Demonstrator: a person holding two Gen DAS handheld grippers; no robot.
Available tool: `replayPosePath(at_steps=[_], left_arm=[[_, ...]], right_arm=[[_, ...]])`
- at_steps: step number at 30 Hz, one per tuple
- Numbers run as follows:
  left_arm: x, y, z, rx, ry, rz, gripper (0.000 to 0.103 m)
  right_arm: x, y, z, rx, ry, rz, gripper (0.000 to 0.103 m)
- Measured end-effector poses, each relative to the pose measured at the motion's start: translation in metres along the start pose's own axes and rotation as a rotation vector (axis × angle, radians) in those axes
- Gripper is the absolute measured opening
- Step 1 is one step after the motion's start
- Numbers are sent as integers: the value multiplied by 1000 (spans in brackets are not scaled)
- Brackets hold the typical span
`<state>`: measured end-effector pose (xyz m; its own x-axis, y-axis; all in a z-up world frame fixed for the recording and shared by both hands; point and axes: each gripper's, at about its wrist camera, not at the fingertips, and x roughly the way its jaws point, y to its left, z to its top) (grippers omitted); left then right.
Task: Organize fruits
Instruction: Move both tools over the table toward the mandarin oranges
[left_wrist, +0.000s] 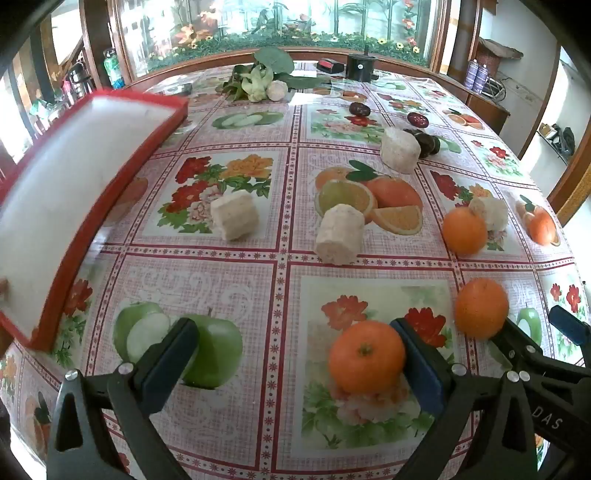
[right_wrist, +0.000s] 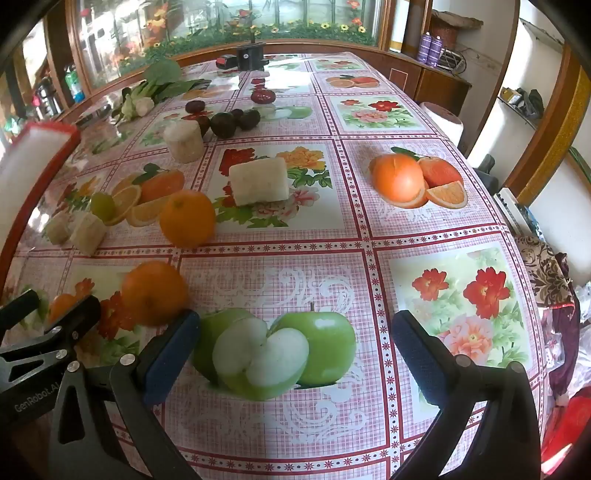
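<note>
The left gripper (left_wrist: 295, 354), jaws wide apart and empty, hung over the nearest orange (left_wrist: 366, 356), which lay just inside its right finger; the right gripper (right_wrist: 295, 350), equally spread, held nothing.

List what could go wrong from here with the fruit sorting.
1. The tablecloth is printed with oranges and apples; the right gripper, open, hangs over a printed apple, so a grab could close on nothing.
2. The nearest orange sits against one finger of the open left gripper; a nudge may roll it away.
3. The two grippers are close together by the middle orange and could collide.
</note>
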<state>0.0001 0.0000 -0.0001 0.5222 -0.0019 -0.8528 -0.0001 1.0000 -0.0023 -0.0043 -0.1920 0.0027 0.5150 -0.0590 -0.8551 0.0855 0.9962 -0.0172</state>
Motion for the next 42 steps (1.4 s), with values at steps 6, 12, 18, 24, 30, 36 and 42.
replayPosePath(at_steps=[6, 12, 18, 24, 30, 36, 42], left_arm=[[0, 0, 0, 1, -3, 1, 103], [0, 0, 0, 0, -3, 1, 103], [0, 0, 0, 1, -3, 1, 103], [0, 0, 0, 1, -3, 1, 103], [0, 0, 0, 1, -3, 1, 103], [0, 0, 0, 0, -3, 2, 103], [0, 0, 0, 0, -3, 1, 103]], right_arm=[[0, 0, 0, -1, -2, -2, 103], [0, 0, 0, -1, -2, -2, 103], [0, 0, 1, -2, -3, -2, 103], [0, 0, 1, -1, -3, -2, 103], [0, 1, 1, -2, -3, -3, 103], [0, -1, 1, -29, -9, 23, 103], [4, -1, 3, -40, -15, 33, 103]])
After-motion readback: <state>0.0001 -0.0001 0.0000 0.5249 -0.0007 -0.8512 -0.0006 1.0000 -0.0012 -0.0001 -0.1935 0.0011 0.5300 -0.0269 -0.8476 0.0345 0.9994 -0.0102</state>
